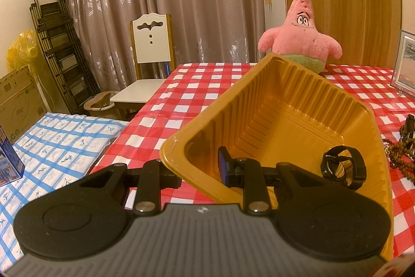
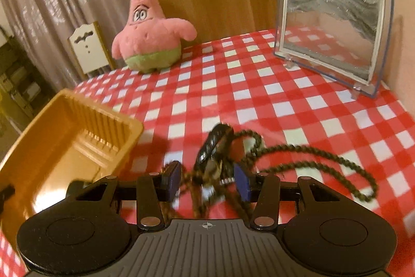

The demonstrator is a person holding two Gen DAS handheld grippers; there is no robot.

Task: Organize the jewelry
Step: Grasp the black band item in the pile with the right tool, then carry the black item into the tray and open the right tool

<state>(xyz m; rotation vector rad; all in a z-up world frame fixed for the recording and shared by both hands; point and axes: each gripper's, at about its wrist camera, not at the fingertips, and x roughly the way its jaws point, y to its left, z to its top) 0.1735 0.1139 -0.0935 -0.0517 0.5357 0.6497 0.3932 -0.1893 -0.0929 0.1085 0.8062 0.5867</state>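
Right fingers [image 2: 207, 179] grip a black band [image 2: 214, 147] tangled with a bead string [image 2: 324, 155], just above the bench [image 2: 298, 100]. Left fingers [image 1: 201, 171] pinch the near wall of the tub [image 1: 285, 105], which tips up, with a black ring [image 1: 342, 166] at its 4 o'clock corner. I think it is best to move the bundle slowly toward 9 o'clock, over the tub, and let go only when the trailing beads are over it too.

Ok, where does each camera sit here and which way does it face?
Left wrist: on the left tongs, facing across the table; its fingers pinch the near wall of the tilted yellow tray.
Right wrist: on the right tongs, angled down at the tablecloth; beaded necklace and black bracelet between its fingers.
Shared: tray, pink plush, sand picture frame.
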